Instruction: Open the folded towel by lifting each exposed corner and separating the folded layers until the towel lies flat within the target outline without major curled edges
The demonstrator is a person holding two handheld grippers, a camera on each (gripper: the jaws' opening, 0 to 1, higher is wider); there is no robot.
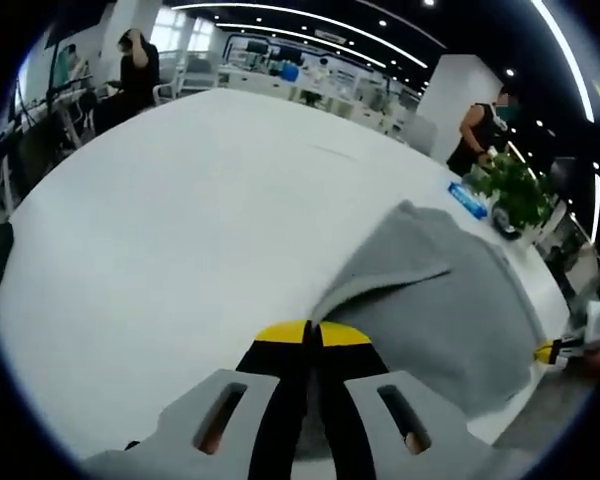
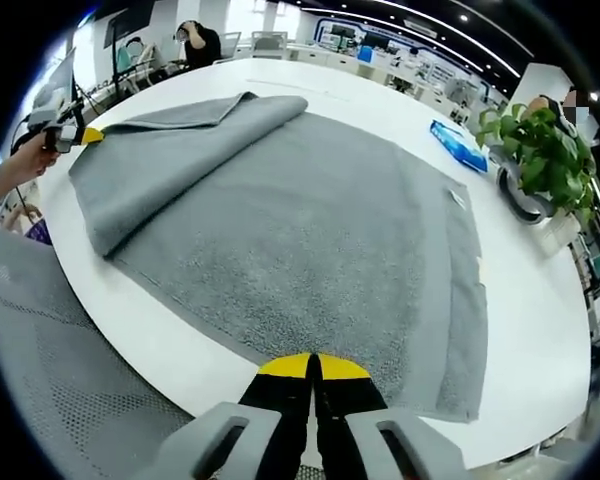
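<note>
A grey towel (image 2: 310, 220) lies spread on the white round table (image 2: 540, 330), with one layer still folded over along its far left side (image 2: 150, 160). My right gripper (image 2: 313, 366) is shut, its yellow tips at the towel's near edge and seemingly pinching it. In the left gripper view the towel (image 1: 450, 300) lies to the right, and a raised fold runs down into my left gripper (image 1: 312, 333), which is shut on that corner. The left gripper (image 2: 80, 134) also appears in the right gripper view at the folded layer's corner, held by a hand. The right gripper (image 1: 552, 351) sits at the towel's far edge.
A potted plant (image 2: 540, 150) and a blue packet (image 2: 458, 145) stand on the table beyond the towel's right side. A grey mesh chair (image 2: 60, 380) is close at the lower left. People stand in the background, past the bare table top (image 1: 180, 250).
</note>
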